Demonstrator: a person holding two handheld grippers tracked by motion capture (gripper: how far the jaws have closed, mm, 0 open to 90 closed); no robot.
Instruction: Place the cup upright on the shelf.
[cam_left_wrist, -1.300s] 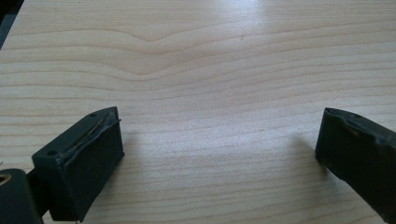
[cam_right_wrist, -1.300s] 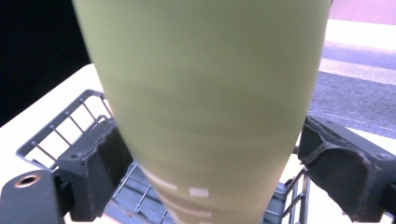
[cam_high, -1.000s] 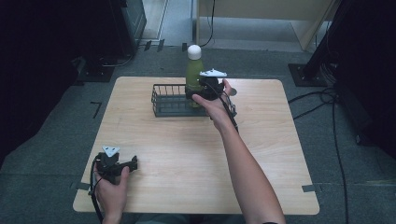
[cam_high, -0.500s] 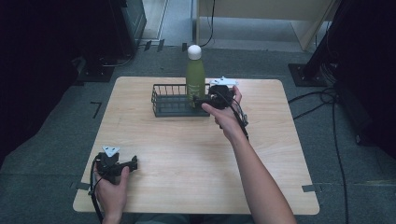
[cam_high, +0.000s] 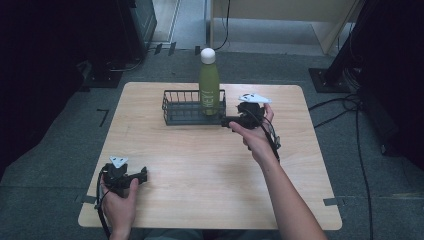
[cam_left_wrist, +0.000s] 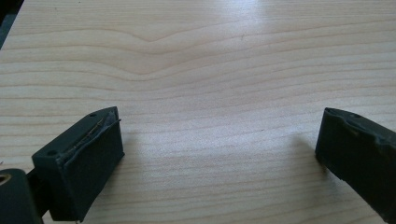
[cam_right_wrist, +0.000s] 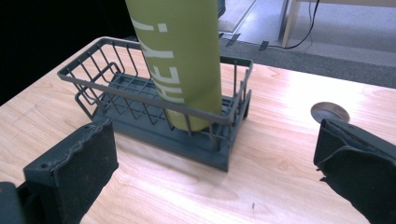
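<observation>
We see the green bottle (cam_high: 209, 90) standing upright in the wire basket (cam_high: 181, 107) at upper centre, just left of our empty, wide-open right gripper (cam_high: 226, 121) — the nearer one — while the left gripper (cam_high: 143, 173), also open, rests lower left.

One wooden table (cam_high: 210, 165) was present, carrying one dark wire basket (cam_high: 182, 111) that contained one green bottle (cam_high: 209, 87) fitted with one white cap (cam_high: 207, 55). Two handheld grippers were counted: one left gripper (cam_high: 142, 175) and one right gripper (cam_high: 226, 121), each with two black jaws. One round metal insert (cam_right_wrist: 329, 112) was set in the tabletop.
</observation>
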